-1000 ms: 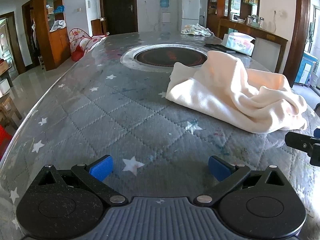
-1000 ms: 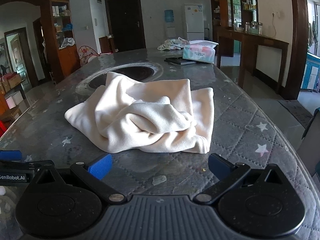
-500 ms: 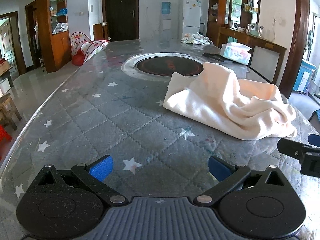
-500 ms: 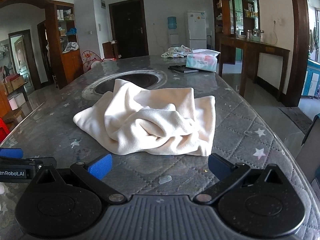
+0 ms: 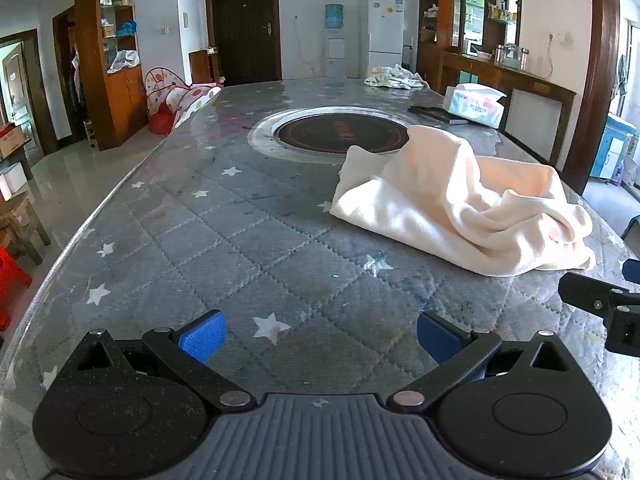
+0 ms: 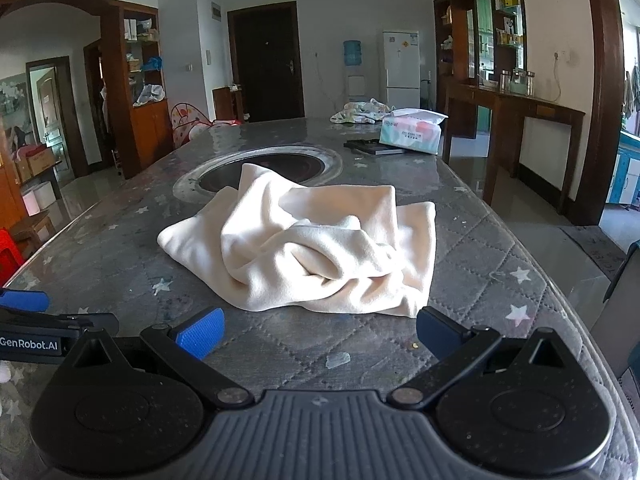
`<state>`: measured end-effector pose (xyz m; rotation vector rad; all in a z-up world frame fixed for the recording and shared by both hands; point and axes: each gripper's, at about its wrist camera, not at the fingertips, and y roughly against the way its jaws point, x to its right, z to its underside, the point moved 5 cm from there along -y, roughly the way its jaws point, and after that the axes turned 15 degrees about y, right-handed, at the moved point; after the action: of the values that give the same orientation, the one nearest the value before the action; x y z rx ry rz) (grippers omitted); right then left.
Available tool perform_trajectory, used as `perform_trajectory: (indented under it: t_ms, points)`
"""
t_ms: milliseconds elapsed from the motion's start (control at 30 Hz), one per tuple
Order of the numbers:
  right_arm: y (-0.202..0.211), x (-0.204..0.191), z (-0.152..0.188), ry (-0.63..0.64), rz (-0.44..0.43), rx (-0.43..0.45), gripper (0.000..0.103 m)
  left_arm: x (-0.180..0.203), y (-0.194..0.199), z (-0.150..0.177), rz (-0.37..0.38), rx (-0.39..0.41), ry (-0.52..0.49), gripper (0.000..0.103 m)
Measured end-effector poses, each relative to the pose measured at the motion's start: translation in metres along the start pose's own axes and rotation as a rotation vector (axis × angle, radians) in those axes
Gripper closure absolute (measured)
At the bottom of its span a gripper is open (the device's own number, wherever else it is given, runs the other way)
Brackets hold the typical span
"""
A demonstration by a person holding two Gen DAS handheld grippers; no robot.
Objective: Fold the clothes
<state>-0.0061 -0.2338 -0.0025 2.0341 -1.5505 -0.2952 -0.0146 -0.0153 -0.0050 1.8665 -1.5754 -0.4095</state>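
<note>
Risk: cloth (image 6: pixel 316 248) lies crumpled in a loose heap near the table's right edge, layers bunched. A pinch on the near hem could catch several layers and drag the heap toward that edge. Left gripper (image 5: pixel 318 330) and right gripper (image 6: pixel 318 328) both spread wide, empty, apart from the cloth. Table (image 5: pixel 224 248): quilted grey star cover, round inset cooktop (image 5: pixel 340 132) just beyond the cloth; tissue box (image 6: pixel 412 134) near far right edge. Room: dark door, fridge, wooden shelves.

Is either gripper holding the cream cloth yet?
No: the left gripper and right gripper are both open and empty, and the cream cloth lies crumpled on the table, untouched.
</note>
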Motion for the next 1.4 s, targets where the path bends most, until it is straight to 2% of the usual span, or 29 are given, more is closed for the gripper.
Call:
perform_trajectory:
  t_ms: [667, 1400]
  points:
    - [-0.001, -0.010, -0.008, 0.045, -0.003, -0.020, 0.000, 0.004, 0.003, -0.012, -0.021, 0.012, -0.020, 0.000]
    - [-0.014, -0.009, -0.013, 0.052, -0.014, -0.033, 0.000, 0.014, -0.009, -0.021, -0.021, -0.009, -0.040, 0.000]
